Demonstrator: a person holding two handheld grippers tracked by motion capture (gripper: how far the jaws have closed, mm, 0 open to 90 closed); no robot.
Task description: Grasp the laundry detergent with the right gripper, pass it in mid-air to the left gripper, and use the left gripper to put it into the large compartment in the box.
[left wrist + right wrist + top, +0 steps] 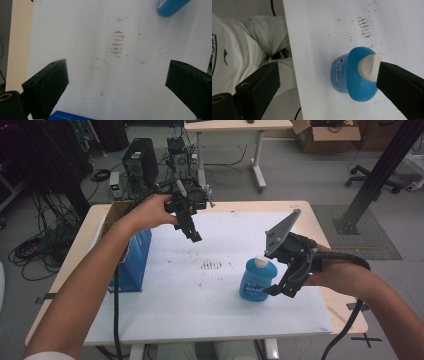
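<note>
Blue box (131, 265) at left table edge, left gripper (196, 238) raised over the white sheet (200, 305), jaws wide apart and empty, blue bottle (257, 280) upright right of centre, right gripper (274, 291) beside it, jaws spread, unclamped.

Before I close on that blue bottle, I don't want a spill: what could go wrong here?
The blue bottle stands upright and free. The right hand-held gripper is open, with one jaw close beside the white cap, so it might nudge the bottle over. A grip on the rounded cap alone could slip.
</note>
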